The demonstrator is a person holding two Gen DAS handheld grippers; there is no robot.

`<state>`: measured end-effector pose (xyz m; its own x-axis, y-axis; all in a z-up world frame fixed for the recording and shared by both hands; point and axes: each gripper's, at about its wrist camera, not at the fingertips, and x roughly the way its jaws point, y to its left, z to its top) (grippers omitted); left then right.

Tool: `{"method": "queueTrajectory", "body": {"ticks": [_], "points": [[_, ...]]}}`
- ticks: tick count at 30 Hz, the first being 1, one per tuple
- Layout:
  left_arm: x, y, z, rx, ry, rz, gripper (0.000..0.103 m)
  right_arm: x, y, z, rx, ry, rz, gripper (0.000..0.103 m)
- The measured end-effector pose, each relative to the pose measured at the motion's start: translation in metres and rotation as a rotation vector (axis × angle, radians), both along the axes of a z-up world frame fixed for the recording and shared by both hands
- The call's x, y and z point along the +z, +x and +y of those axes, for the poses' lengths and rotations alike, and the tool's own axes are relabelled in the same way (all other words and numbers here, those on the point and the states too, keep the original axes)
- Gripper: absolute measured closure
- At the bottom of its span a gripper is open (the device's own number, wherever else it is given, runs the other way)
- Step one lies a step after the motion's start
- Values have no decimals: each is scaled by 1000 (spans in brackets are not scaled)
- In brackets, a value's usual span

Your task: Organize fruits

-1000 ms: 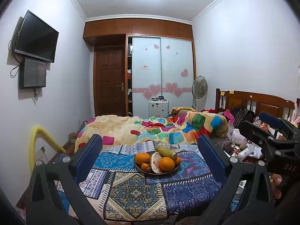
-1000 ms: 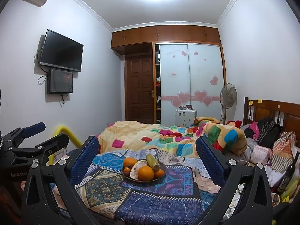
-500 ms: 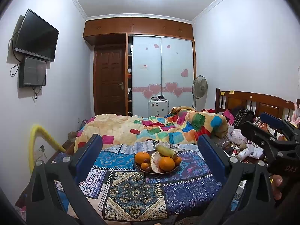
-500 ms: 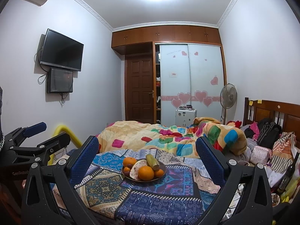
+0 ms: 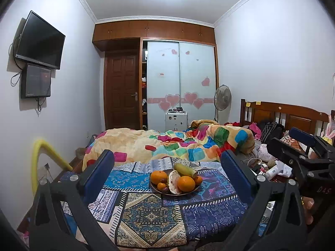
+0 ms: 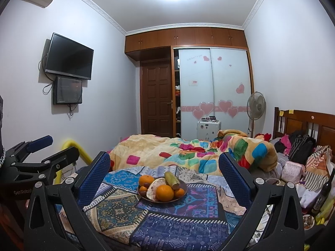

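Several fruits sit piled in a dark bowl on the patchwork cloth spread over the near end of the bed. Two large oranges flank a pale, open-faced fruit half; a long yellow-green fruit lies across the back of the bowl, and smaller orange and dark fruits fill the gaps. By appearance, the oranges are firm, round and likely to roll, so each is best pinched across its widest part. The fruit half looks soft and easily crushed. The long fruit is best taken at mid-length.

Left gripper hovers well short of the bowl, level, jaws spread wide and empty, bowl framed between them. Right gripper holds a matching pose to the right of the left one, jaws likewise parted with nothing between. Beyond the bowl lies a multicoloured quilt.
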<state>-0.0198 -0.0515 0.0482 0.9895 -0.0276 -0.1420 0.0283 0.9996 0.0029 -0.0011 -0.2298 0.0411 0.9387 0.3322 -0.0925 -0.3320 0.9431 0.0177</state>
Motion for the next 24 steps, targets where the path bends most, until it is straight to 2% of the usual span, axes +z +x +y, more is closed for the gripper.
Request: {"method": "queueTrajectory", "body": {"ticks": [24], "points": [[-2,8,-2,-30,-14,29,0,-1,6,-6,-4,13,9,0]]}}
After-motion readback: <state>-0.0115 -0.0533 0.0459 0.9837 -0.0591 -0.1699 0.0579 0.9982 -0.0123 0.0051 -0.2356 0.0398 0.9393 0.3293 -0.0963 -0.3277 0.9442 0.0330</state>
